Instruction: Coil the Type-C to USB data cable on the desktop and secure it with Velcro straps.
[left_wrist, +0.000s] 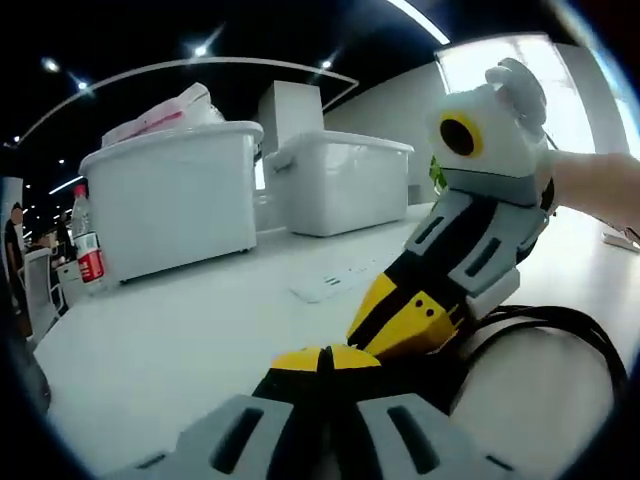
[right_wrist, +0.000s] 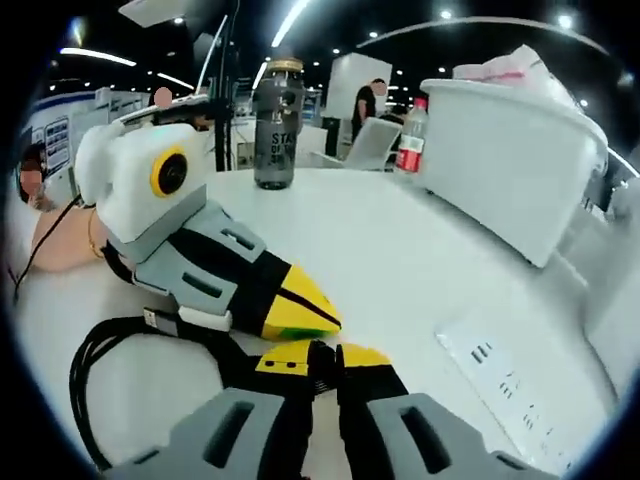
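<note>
The black data cable (right_wrist: 95, 355) lies in loose loops on the white desktop (right_wrist: 400, 260), and its metal plug (right_wrist: 160, 318) pokes out beside the left gripper's body. In the left gripper view the cable's loops (left_wrist: 565, 330) curve off to the right. My right gripper (right_wrist: 322, 356) is shut, yellow tips together, with the cable strands running up against its left jaw. My left gripper (right_wrist: 335, 322) comes in from the left, shut, its tip just above the right one's. In its own view the left gripper (left_wrist: 322, 356) meets the right gripper (left_wrist: 360, 338) tip to tip. Whether either pinches the cable is hidden.
Two white lidded bins (left_wrist: 170, 195) (left_wrist: 340, 180) stand at the back, with a red-labelled water bottle (left_wrist: 88, 245) beside them. A white power strip (right_wrist: 500, 380) lies on the desk. A dark bottle (right_wrist: 277, 125) stands further off. The person's hand (left_wrist: 600, 185) holds the right gripper.
</note>
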